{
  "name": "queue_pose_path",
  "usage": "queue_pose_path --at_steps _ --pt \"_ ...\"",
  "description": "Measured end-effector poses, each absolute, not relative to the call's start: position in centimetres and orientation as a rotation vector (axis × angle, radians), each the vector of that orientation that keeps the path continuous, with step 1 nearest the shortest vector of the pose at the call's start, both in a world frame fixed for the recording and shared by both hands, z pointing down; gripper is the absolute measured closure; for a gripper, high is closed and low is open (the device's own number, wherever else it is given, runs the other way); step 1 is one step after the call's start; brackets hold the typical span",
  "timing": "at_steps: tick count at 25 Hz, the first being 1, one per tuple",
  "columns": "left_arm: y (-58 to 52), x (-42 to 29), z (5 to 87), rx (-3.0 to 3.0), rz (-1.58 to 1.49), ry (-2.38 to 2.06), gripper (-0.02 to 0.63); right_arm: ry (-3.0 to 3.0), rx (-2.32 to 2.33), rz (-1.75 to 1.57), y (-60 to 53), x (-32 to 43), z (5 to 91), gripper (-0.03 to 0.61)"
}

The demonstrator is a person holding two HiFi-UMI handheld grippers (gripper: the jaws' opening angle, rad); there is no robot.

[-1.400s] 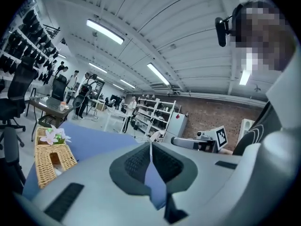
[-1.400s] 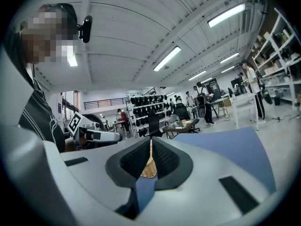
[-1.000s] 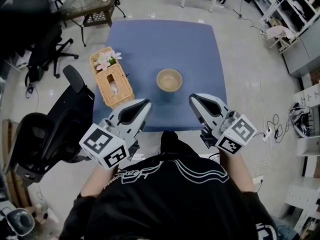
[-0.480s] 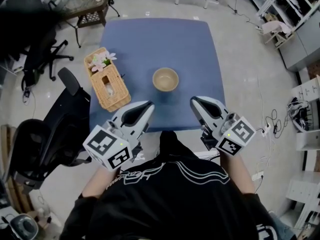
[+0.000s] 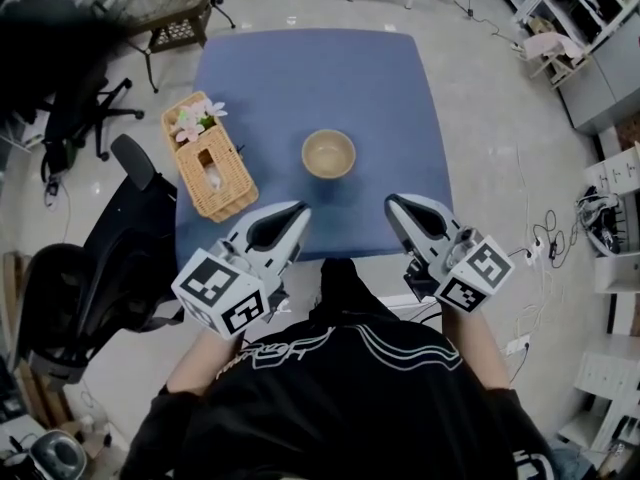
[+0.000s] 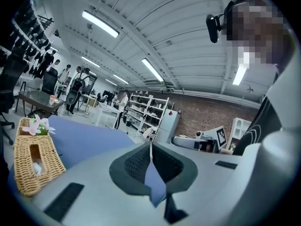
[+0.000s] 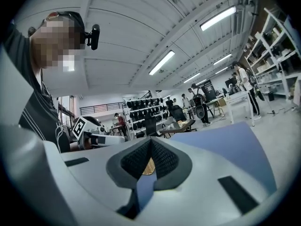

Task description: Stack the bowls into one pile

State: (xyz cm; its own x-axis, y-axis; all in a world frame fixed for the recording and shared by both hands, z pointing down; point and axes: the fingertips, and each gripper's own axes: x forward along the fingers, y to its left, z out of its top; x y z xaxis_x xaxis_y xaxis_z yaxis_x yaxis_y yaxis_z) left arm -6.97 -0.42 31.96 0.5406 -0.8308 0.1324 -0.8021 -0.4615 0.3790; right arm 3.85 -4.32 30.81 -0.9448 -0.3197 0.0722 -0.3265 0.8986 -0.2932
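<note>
A tan bowl (image 5: 328, 154) stands alone near the middle of the blue table (image 5: 310, 78); I cannot tell whether others are nested inside it. Both grippers hover over the table's near edge, pointing away from me. My left gripper (image 5: 298, 211) is to the bowl's near left, and my right gripper (image 5: 393, 201) is to its near right. Neither touches the bowl. In the left gripper view the left gripper (image 6: 150, 147) has its jaws together with nothing in them. In the right gripper view the right gripper (image 7: 150, 142) is likewise shut and empty.
A wicker tissue box (image 5: 208, 158) with pink flowers sits on the table's left edge, and the wicker box (image 6: 33, 161) also shows at left in the left gripper view. Black office chairs (image 5: 110, 258) stand left of the table. Shelving (image 5: 600, 58) and cables are on the right.
Both grippers have sunk a little near the table's front edge, still shut. The bowl and the wicker box keep their places on the table.
</note>
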Motion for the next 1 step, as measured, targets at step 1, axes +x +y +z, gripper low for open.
queue_pose_path --at_steps 1 --pt "-0.57 -6.95 32.13 2.383 -0.097 -1.336 0.580 -3.038 0.522 0.478 -4.52 3.93 30.95 0.552"
